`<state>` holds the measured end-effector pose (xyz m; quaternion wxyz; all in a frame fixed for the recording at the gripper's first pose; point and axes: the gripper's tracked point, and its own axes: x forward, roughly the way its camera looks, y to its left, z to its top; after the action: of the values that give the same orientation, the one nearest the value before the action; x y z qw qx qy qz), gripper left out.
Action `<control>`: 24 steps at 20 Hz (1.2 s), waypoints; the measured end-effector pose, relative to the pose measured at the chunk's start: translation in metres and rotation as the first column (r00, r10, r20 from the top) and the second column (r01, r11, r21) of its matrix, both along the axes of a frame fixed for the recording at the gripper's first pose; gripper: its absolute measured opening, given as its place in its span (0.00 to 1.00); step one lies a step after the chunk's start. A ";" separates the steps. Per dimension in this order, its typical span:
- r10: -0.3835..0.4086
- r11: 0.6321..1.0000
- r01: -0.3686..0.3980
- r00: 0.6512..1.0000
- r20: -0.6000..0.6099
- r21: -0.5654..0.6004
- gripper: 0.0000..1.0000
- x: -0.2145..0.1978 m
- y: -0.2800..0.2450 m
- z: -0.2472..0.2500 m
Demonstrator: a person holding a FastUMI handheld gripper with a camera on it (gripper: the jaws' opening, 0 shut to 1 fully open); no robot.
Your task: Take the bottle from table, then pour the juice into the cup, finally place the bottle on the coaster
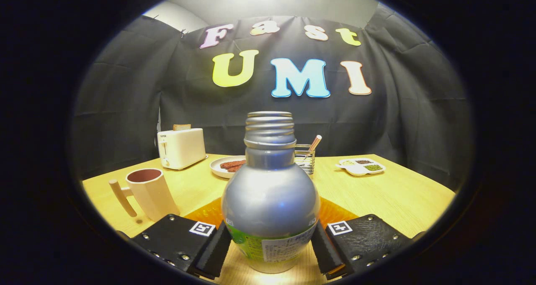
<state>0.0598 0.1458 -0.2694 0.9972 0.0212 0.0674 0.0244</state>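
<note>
Item: bottle [270, 201], uncapped, upright over coaster [335, 214] on worktop [398, 193] | Gripper [270, 245]: I have both fingers pinching its lower body | Handling: I judge it stiff, smooth, slippery; hold at label band | Cup [150, 193]: ahead, leftward.

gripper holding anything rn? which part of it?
Yes: the gripper is shut on the bottle, one finger on each side of its labelled lower body. The uncapped neck is free.

tool [270, 245] | level, facing forward | fingers clamped on bottle [270, 197] (both sides)
</note>
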 end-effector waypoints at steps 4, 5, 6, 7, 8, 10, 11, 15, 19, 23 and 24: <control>0.020 0.999 -0.022 0.998 -0.054 -0.042 0.82 0.006 0.014 0.001; 0.025 0.998 -0.029 0.998 -0.063 -0.062 0.82 0.007 0.018 0.004; 0.027 0.996 -0.033 0.997 -0.071 -0.087 0.82 0.010 0.021 0.007; 0.030 0.992 -0.039 0.996 -0.079 -0.117 0.82 0.013 0.025 0.008; 0.032 0.988 -0.043 0.996 -0.082 -0.147 0.82 0.016 0.028 0.012; 0.031 0.974 -0.050 0.996 -0.089 -0.222 0.82 0.021 0.037 0.016; 0.031 0.963 -0.055 0.995 -0.093 -0.263 0.82 0.023 0.042 0.017; 0.036 0.928 -0.066 0.995 -0.089 -0.367 0.82 0.028 0.059 0.023; 0.030 0.893 -0.073 0.994 -0.103 -0.445 0.82 0.031 0.069 0.017; 0.027 0.814 -0.085 0.994 -0.108 -0.574 0.82 0.042 0.074 0.019; 0.029 0.790 -0.086 0.994 -0.103 -0.607 0.82 0.043 0.075 0.021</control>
<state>0.1031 0.2208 -0.2485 0.9455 -0.3027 0.1162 0.0309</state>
